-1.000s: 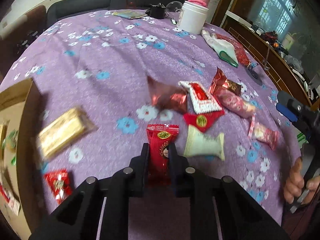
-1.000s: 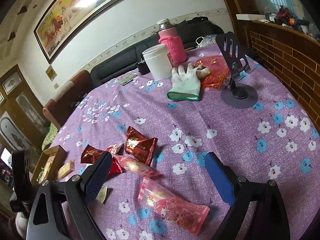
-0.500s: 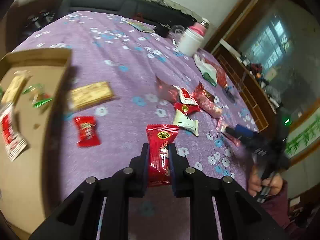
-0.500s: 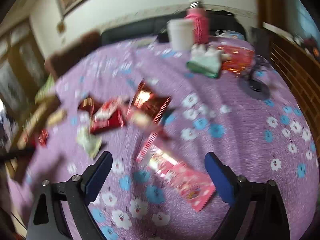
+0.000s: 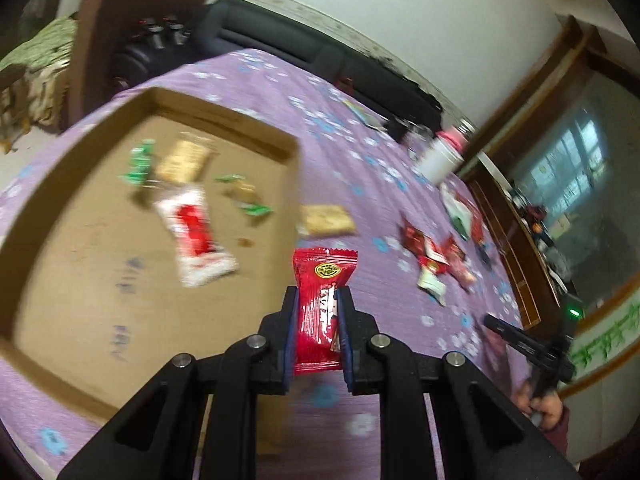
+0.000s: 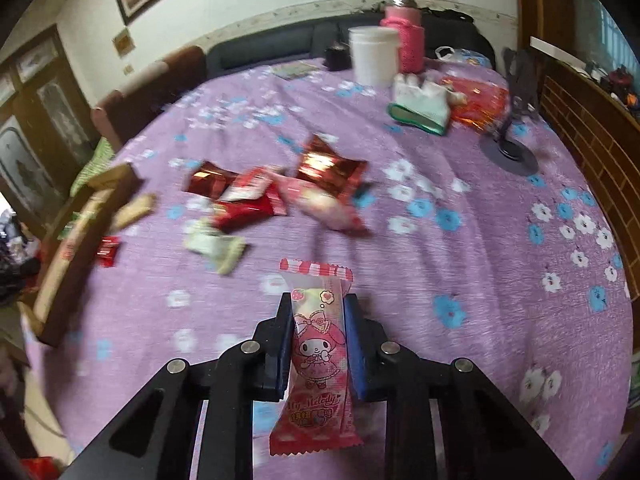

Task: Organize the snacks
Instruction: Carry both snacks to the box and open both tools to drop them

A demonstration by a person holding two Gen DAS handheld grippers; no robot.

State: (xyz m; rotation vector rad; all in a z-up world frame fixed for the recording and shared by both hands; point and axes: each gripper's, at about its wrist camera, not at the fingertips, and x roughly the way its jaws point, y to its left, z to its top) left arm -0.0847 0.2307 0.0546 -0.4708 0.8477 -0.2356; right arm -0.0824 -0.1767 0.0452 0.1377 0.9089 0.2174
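We hold a red packet [image 5: 322,304] in the left gripper [image 5: 318,300], its fingers [image 5: 289,320] closed on the packet's long sides. The packet's long axis runs along the fingers, pointing away from us, with its crimped, saw-toothed far end and a round yellow emblem standing clear past the fingertips. It is glossy foil, flat and rectangular. It hangs above the near right corner of the box [image 5: 100,280], just over the rim.

The box is shallow brown cardboard, open at the top, lying on the left of the table. Inside lie a white-and-red wrapper [image 5: 196,236], a tan biscuit pack [image 5: 186,160] and small green sweets [image 5: 140,164], all blurred.

In the right gripper [image 6: 318,308] we hold a pink packet [image 6: 318,356], fingers [image 6: 355,344] closed on its sides. Its long axis also runs away from us, striped crimped end farthest, a cartoon rabbit figure printed upright on the soft, clear-and-pink film. It is held above the near part of the table.

Beyond it a loose pile [image 6: 272,196] of shiny red, pale green and pink wrappers lies mid-table, left of centre. The tablecloth [image 6: 500,240] is purple woven cloth with white and blue flowers. At the far side stand a white tub [image 6: 374,56] and a pink-sleeved bottle [image 6: 404,36], with a white glove [image 6: 420,100] nearer.
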